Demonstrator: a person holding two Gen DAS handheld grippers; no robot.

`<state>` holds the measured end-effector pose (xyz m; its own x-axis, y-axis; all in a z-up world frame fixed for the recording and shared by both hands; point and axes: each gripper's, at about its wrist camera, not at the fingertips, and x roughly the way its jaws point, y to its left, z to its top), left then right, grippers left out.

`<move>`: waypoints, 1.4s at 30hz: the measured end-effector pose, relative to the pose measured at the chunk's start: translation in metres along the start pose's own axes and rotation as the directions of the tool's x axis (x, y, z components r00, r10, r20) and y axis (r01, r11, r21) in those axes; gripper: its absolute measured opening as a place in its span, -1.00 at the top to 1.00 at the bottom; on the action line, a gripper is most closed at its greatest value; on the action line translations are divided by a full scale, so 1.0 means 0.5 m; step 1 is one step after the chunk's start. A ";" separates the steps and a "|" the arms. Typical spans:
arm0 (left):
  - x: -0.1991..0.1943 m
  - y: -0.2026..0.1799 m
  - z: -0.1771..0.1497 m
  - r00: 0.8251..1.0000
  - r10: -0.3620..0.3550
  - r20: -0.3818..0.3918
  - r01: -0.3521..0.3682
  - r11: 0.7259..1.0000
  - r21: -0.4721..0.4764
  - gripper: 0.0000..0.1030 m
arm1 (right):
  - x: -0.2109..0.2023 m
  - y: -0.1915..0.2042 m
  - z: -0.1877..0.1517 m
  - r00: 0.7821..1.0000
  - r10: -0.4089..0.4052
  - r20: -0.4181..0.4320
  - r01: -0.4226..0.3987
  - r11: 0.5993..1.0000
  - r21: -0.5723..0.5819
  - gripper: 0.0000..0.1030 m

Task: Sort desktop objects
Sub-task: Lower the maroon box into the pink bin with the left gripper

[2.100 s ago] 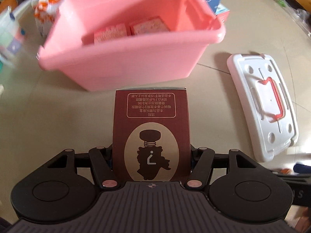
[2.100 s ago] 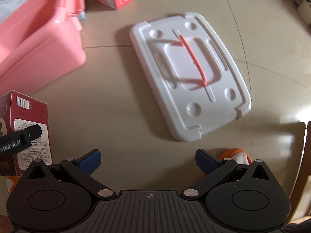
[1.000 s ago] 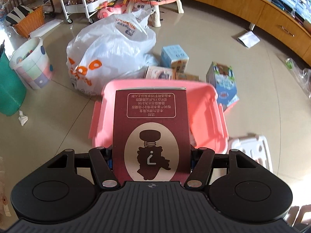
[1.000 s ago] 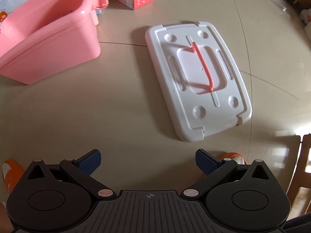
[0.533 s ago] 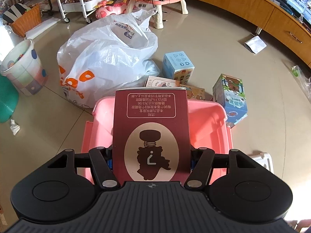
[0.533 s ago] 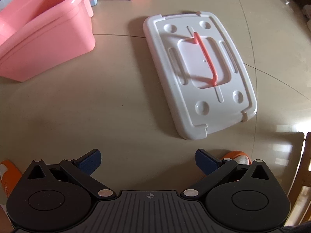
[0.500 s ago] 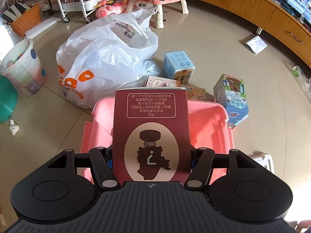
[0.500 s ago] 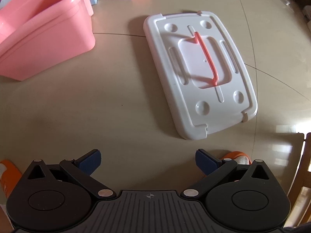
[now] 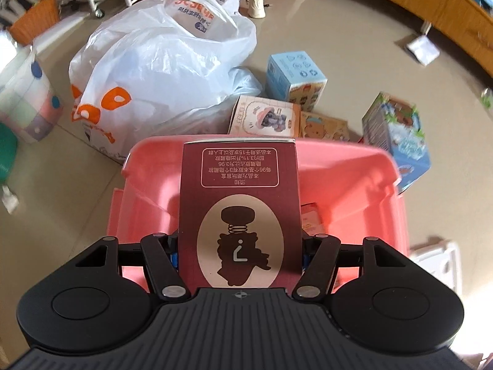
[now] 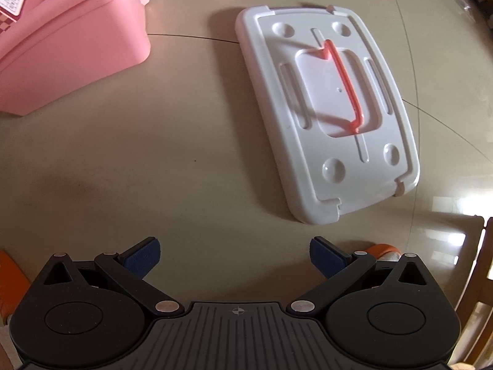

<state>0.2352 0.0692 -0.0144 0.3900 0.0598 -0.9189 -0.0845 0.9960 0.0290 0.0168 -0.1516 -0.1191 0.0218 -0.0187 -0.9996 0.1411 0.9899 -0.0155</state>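
Maroon box (image 9: pixel 239 203) with gold oval, pink bin (image 9: pixel 363 185), white lid (image 10: pixel 326 108), perhaps coral-handled.

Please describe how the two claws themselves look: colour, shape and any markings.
Both claws are matte black plastic. Each has a ribbed plate in the middle with a small crosshair mark, two round housings with circular caps at the sides, and angled link arms with silver pivot pins. The right claw has dark blue ridged pads. On the left claw only slivers of blue pad show. No cables or sleeves are visible.

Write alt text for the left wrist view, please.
The left gripper holds a dark red box above an open pink bin. Behind the bin, a white plastic bag and several small cartons lie on the floor.
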 end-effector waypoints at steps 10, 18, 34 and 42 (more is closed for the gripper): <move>0.055 -0.012 -0.016 0.998 -0.014 -0.056 0.014 1.000 0.007 -0.24 | 0.015 0.020 0.008 1.000 -0.013 -0.015 0.012 0.999 -0.032 -0.99; 0.089 -0.012 -0.030 0.994 -0.028 -0.103 0.026 1.000 -0.013 -0.24 | 0.023 0.026 0.008 0.999 -0.020 -0.027 0.018 0.999 -0.043 -0.99; 0.111 -0.013 -0.039 0.993 -0.031 -0.112 0.032 0.999 0.007 -0.25 | 0.035 0.031 0.006 0.999 -0.020 -0.043 0.018 0.999 -0.047 -0.99; 0.116 -0.019 -0.044 0.992 -0.031 -0.121 0.033 0.999 0.018 -0.40 | 0.037 0.035 0.006 0.999 -0.018 -0.044 0.016 0.999 -0.052 -0.99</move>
<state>0.2386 0.0618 -0.0763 0.2788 0.0210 -0.9601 -0.0555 0.9984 0.0057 0.0227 -0.1353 -0.1379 -0.0246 -0.0304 -0.9992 0.0895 0.9955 -0.0325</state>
